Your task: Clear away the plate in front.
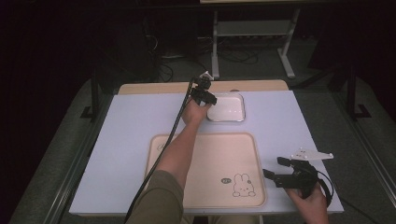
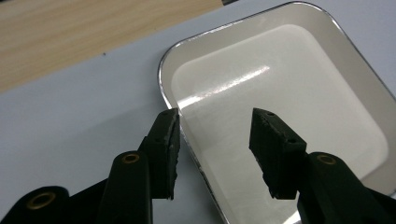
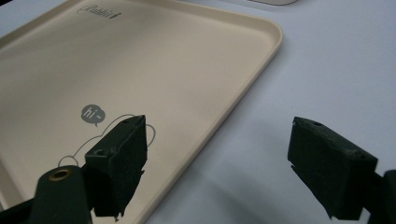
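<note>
A tray (image 1: pixel 205 140) lies on the near middle of the worktop (image 1: pixel 126 126). Behind it, toward the far edge, sits a dish (image 1: pixel 231 112). The left tool (image 1: pixel 208 99) straddles the dish's left rim, one jaw outside and one over the inside. The right tool (image 1: pixel 274 170) hovers just right of the tray's near right corner.

Left claw (image 2: pixel 215 128) half-parted, right claw (image 3: pixel 217 154) wide apart.
</note>
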